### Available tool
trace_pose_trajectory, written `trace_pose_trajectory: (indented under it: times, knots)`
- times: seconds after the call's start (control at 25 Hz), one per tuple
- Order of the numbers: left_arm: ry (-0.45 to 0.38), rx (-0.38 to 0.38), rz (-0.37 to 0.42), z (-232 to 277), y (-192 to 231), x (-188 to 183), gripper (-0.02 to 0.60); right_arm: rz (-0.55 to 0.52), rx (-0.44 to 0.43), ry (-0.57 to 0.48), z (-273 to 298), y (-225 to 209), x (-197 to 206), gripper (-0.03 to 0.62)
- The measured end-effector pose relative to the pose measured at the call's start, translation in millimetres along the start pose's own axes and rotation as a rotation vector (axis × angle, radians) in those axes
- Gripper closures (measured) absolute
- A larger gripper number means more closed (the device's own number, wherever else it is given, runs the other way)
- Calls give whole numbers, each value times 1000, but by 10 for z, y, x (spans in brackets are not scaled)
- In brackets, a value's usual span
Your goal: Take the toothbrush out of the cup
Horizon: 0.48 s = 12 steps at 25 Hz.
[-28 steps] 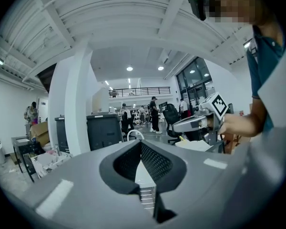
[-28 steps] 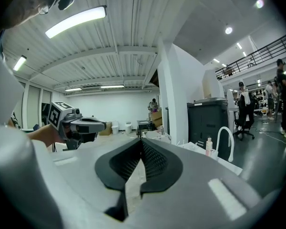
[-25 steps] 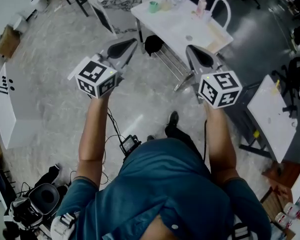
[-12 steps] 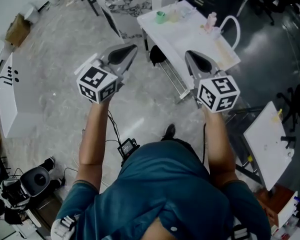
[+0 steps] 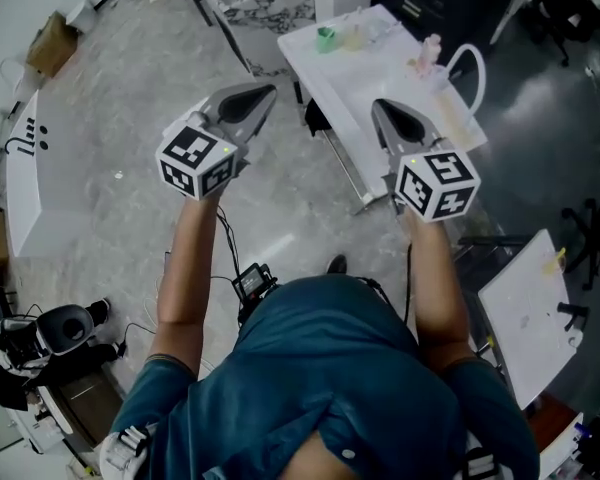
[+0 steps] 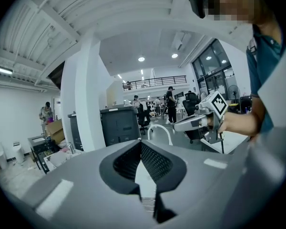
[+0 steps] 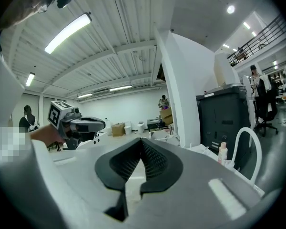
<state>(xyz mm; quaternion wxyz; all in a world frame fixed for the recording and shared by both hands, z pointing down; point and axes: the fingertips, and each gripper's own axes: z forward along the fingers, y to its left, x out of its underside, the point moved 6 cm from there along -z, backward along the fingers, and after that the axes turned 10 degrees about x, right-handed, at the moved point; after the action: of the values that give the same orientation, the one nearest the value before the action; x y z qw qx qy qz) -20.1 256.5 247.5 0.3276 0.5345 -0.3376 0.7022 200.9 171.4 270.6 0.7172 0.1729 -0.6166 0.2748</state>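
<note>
Shows as a small green cup (image 5: 326, 38), upright near the far end of the white bench (image 5: 365, 68), visible only from above in the head view. Sits just beside some pale clear items (image 5: 355, 34), tiny and blurred. Too small to tell whether the toothbrush stands in it.

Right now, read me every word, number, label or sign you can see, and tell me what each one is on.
No text here can be read.
Left marker cube and right marker cube: black-and-white square patterns, no letters.
White panel: black dots and a curved stroke, no legible word.
Pink bottle: label too small to read.
Dark cabinet: small pale tags, too small to read.
</note>
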Motion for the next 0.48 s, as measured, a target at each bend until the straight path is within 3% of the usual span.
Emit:
trace_pose_trajectory:
  times: [0.48]
  knots:
    - [20,81,19,655,73,-83,581,41,45,11,8,-420,94,585]
